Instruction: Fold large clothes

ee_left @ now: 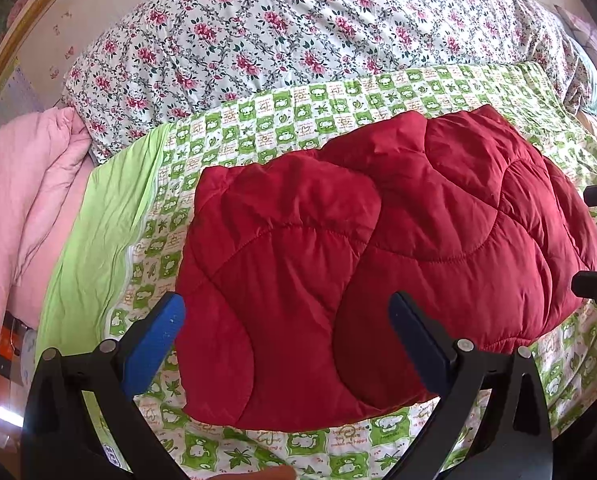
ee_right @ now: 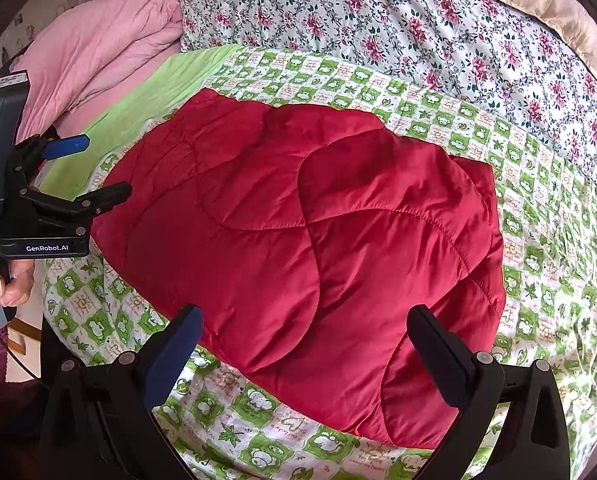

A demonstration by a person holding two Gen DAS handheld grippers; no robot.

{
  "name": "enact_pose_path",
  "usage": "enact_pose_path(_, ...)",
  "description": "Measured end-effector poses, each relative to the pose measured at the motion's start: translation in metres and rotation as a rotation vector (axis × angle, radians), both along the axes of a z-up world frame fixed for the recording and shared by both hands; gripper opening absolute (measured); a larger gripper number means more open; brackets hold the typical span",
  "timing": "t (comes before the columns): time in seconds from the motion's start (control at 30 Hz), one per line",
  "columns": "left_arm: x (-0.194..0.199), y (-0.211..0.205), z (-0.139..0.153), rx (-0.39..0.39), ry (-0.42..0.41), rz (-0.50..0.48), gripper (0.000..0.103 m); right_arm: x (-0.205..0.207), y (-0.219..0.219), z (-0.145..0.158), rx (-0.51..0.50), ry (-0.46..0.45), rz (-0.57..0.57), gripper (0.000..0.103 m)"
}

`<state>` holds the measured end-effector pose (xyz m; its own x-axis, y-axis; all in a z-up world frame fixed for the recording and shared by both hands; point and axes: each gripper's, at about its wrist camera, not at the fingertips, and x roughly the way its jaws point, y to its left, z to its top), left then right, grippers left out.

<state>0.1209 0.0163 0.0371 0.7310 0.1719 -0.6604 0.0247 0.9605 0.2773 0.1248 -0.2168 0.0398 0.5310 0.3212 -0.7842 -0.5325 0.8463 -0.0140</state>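
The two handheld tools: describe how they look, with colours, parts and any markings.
Both are black plastic. The left tool has blue finger pads, silver pivot pins and white "GenRobot.AI" lettering on its body, plus a cable hanging below its handle. The right tool has the same black arms, silver pins and dark blue pads.

1. I'm working in a home bedroom: a bed (ee_left: 338, 452) fills both views, covered by a green-and-white checked sheet with cartoon prints.
2. A floral quilt (ee_left: 258, 40) is heaped at the far side, and a pink duvet (ee_right: 98, 48) is bunched beside it.
3. A gold-framed picture (ee_left: 2, 20) hangs on the wall.
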Motion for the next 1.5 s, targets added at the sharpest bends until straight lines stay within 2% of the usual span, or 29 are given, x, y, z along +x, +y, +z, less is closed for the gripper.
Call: enact_pose_path(1.5, -0.0015, -0.0054, 0.0073, 0.021, -0.019, -0.020, 0.102, -0.0016, -0.0042, 0.0100, 0.000, -0.021, 0.004, 0.103)
